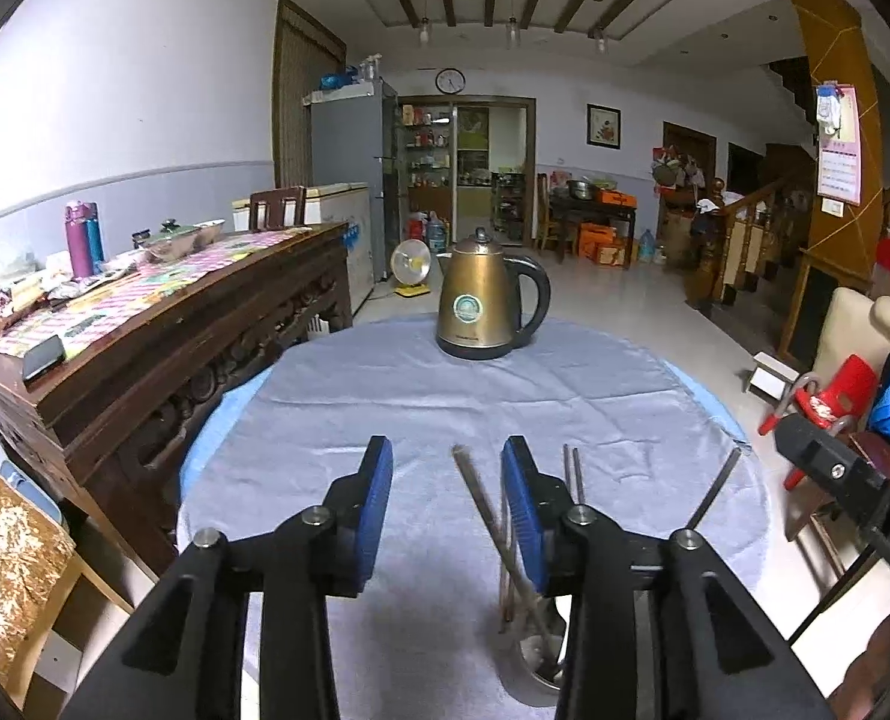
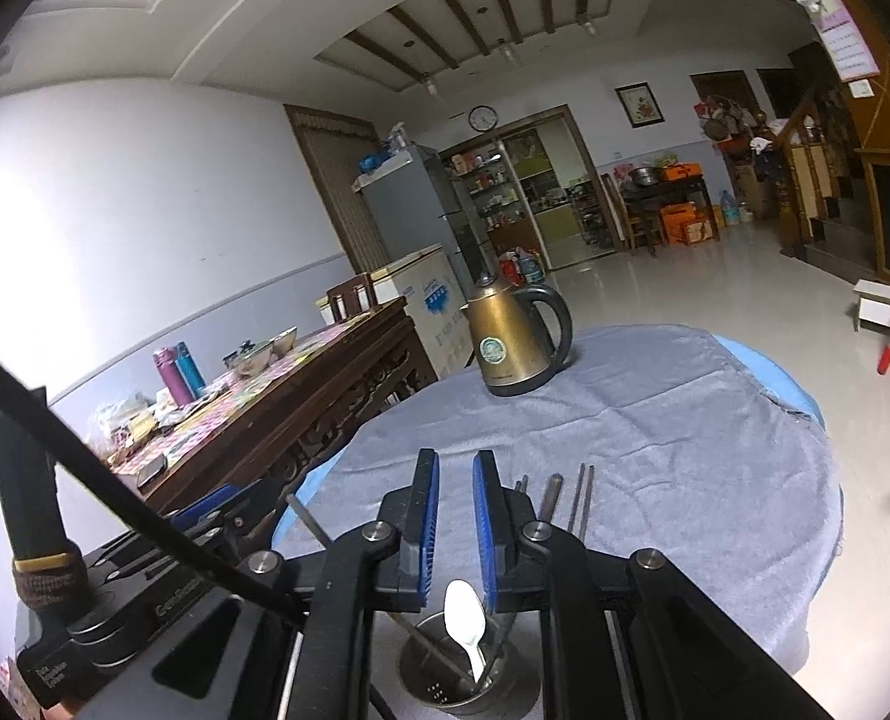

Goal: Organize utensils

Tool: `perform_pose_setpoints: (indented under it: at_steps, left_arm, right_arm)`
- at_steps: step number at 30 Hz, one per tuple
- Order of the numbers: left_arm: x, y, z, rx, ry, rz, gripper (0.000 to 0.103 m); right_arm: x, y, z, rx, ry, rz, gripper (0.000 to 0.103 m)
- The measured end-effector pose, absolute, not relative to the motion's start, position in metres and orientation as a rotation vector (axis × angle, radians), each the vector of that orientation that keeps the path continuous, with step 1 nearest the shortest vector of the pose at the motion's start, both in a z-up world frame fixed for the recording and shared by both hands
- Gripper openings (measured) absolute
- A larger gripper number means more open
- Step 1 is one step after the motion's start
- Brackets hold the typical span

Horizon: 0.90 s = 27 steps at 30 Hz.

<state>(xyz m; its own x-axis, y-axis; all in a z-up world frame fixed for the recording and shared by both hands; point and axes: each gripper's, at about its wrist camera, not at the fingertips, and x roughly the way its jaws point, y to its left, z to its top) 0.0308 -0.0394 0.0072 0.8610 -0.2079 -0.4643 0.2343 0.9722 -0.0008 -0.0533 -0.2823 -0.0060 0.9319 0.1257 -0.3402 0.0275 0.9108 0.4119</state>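
My left gripper point(image 1: 448, 450) has its blue pads apart, nothing pinched; a thin metal chopstick point(image 1: 481, 504) leans loose in the gap, nearer the right pad, not touching either pad as far as I can tell. Its lower end drops into the small round steel utensil cup point(image 1: 538, 663) just below and under my right finger. More chopsticks point(image 1: 571, 474) poke up behind that right finger.

My right gripper point(image 2: 455, 462) has its pads only a narrow gap apart, and I see nothing held between them. Directly beneath the jaws stands the same steel cup point(image 2: 438, 690), drain holes in its wall. A shiny metal spoon point(image 2: 466, 615) stands in it bowl up, just under the gap, apart from the pads. Thin chopsticks point(image 2: 583, 504) and a thicker metal handle point(image 2: 550, 498) rise past the right finger, beyond it. My left gripper's body sits close on the left of this view.

The cup stands on a grey cloth point(image 1: 505, 396) covering the round blue-edged table point(image 2: 769, 360). Well ahead of both grippers, near the far edge, stands a bronze electric kettle with black handle point(image 1: 487, 312). A carved dark wooden sideboard point(image 1: 162, 348) runs off to the left, cluttered.
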Motion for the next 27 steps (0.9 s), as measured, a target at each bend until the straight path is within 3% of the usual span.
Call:
perform_pose_setpoints:
  at_steps: [5,11,13,17,20,27]
  left_arm:
    - [0.034,-0.038,0.006,0.058,0.487,-0.217,0.046]
    - [0.039,-0.034,0.003,0.073,0.491,-0.157,0.065]
    - [0.042,-0.030,0.002,0.078,0.492,-0.125,0.066]
    - [0.047,-0.024,-0.001,0.096,0.495,-0.073,0.067]
    - [0.050,-0.019,-0.004,0.104,0.497,-0.040,0.075]
    - [0.060,0.004,-0.010,0.108,0.502,0.041,0.076]
  right_arm:
    - [-0.053,-0.287,-0.008,0.443,0.373,0.039,0.014]
    - [-0.053,-0.291,-0.010,0.445,0.378,0.025,0.017]
    - [-0.053,-0.292,-0.010,0.450,0.379,0.019,0.025]
    - [-0.053,-0.297,-0.011,0.460,0.377,0.008,0.025]
    - [-0.052,-0.299,-0.012,0.462,0.378,0.001,0.025]
    - [-0.050,-0.297,-0.015,0.458,0.399,-0.006,0.025]
